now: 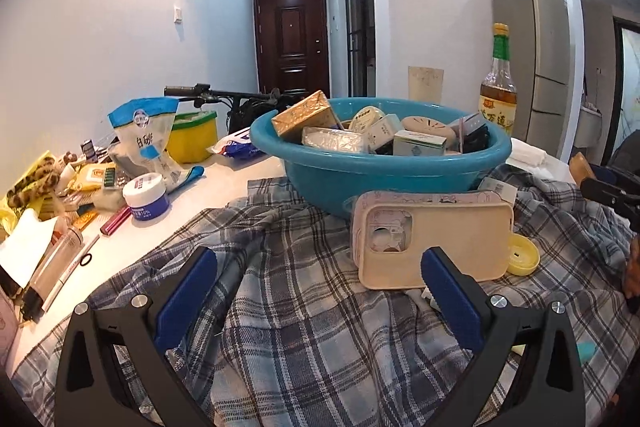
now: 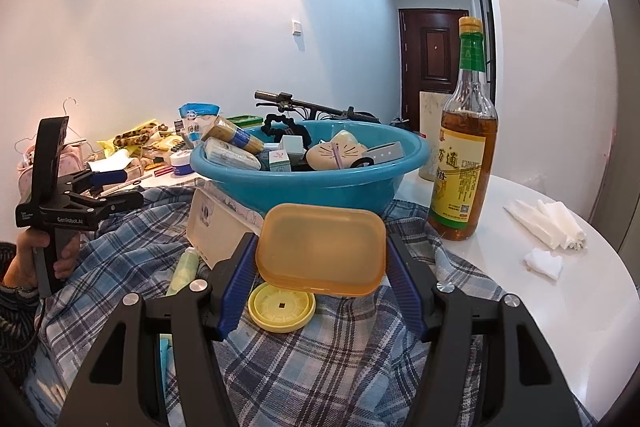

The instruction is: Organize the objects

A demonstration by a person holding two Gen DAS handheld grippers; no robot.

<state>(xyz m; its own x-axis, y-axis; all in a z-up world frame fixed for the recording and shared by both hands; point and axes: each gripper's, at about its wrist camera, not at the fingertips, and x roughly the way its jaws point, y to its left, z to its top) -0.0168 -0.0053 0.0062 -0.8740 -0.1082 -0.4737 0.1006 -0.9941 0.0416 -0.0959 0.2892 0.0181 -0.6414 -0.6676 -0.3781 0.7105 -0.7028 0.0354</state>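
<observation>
- The round teal plastic basin (image 1: pixel 384 171) sits on the rumpled blue-grey plaid cloth (image 1: pixel 304 327) and already holds a heap of small boxes and packets, so a fair part of the sorting looks done.
- Plenty is left: a jumble of jars, tubes and packets (image 1: pixel 80 187) lies on the white tabletop (image 2: pixel 520 299) left of the basin.
- The right gripper (image 2: pixel 320 263) pinches a translucent orange plastic box (image 2: pixel 320 251) by its sides, just above a yellow round lid (image 2: pixel 281 309) and short of the basin.
- The left gripper (image 1: pixel 320 291) is spread wide with nothing between its pads, near a beige phone case (image 1: pixel 432 243) propped by the basin.
- Room is tight ahead: the tall amber glass bottle (image 2: pixel 466 163) stands just right of the basin; the table edge curves away beyond crumpled white tissues (image 2: pixel 548 223), where bare space remains.
</observation>
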